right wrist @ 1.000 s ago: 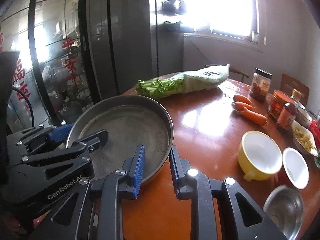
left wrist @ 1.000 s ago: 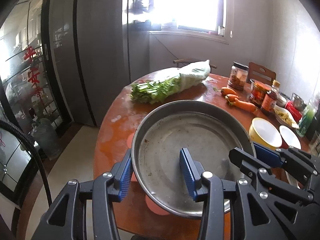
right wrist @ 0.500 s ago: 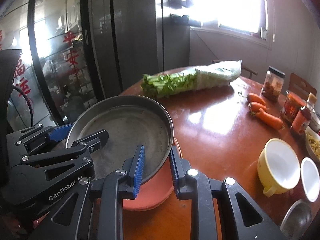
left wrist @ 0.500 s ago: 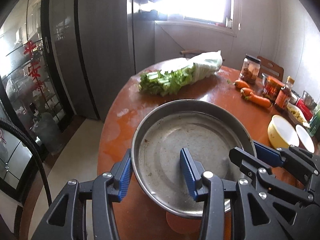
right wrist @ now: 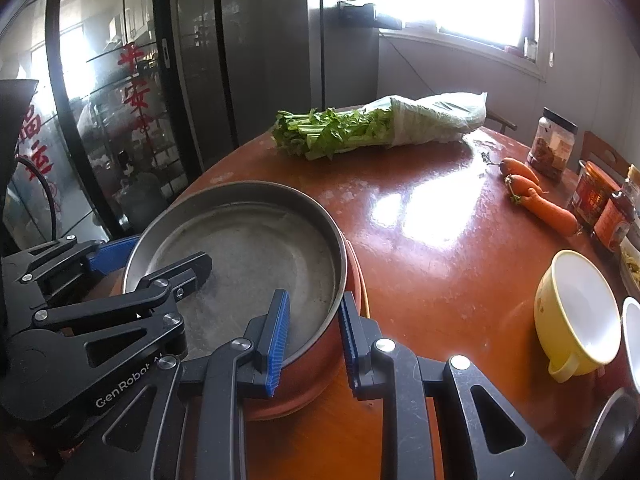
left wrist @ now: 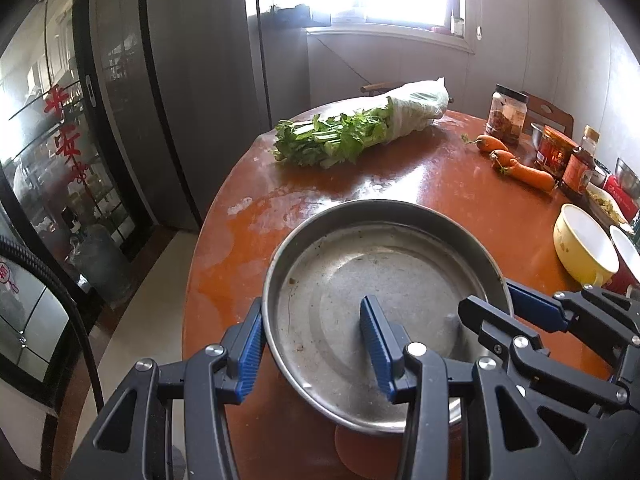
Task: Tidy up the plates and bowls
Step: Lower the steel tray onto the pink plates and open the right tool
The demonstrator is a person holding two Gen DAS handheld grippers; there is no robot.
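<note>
A large round steel pan [left wrist: 384, 272] [right wrist: 256, 248] hangs just over an orange plate [right wrist: 316, 388] [left wrist: 356, 452] at the near edge of the table; I cannot tell whether they touch. My left gripper [left wrist: 312, 340] [right wrist: 156, 260] is shut on the pan's left rim, one finger outside and one inside. Straddling the right rim and wall, my right gripper [right wrist: 312, 336] [left wrist: 504, 304] is shut on it too, its outer finger beside the orange plate's edge.
On the round brown table [right wrist: 432, 240] lie bagged greens [right wrist: 360, 128] at the back and carrots [right wrist: 536, 196] and jars [right wrist: 554, 144] to the right. Near the right edge stand a yellow bowl [right wrist: 576, 312], a white bowl [right wrist: 633, 340] and a small steel bowl [right wrist: 612, 432].
Both grippers have sunk and drawn back toward the near table edge with the pan held between them. The orange plate has come into view under the pan.
</note>
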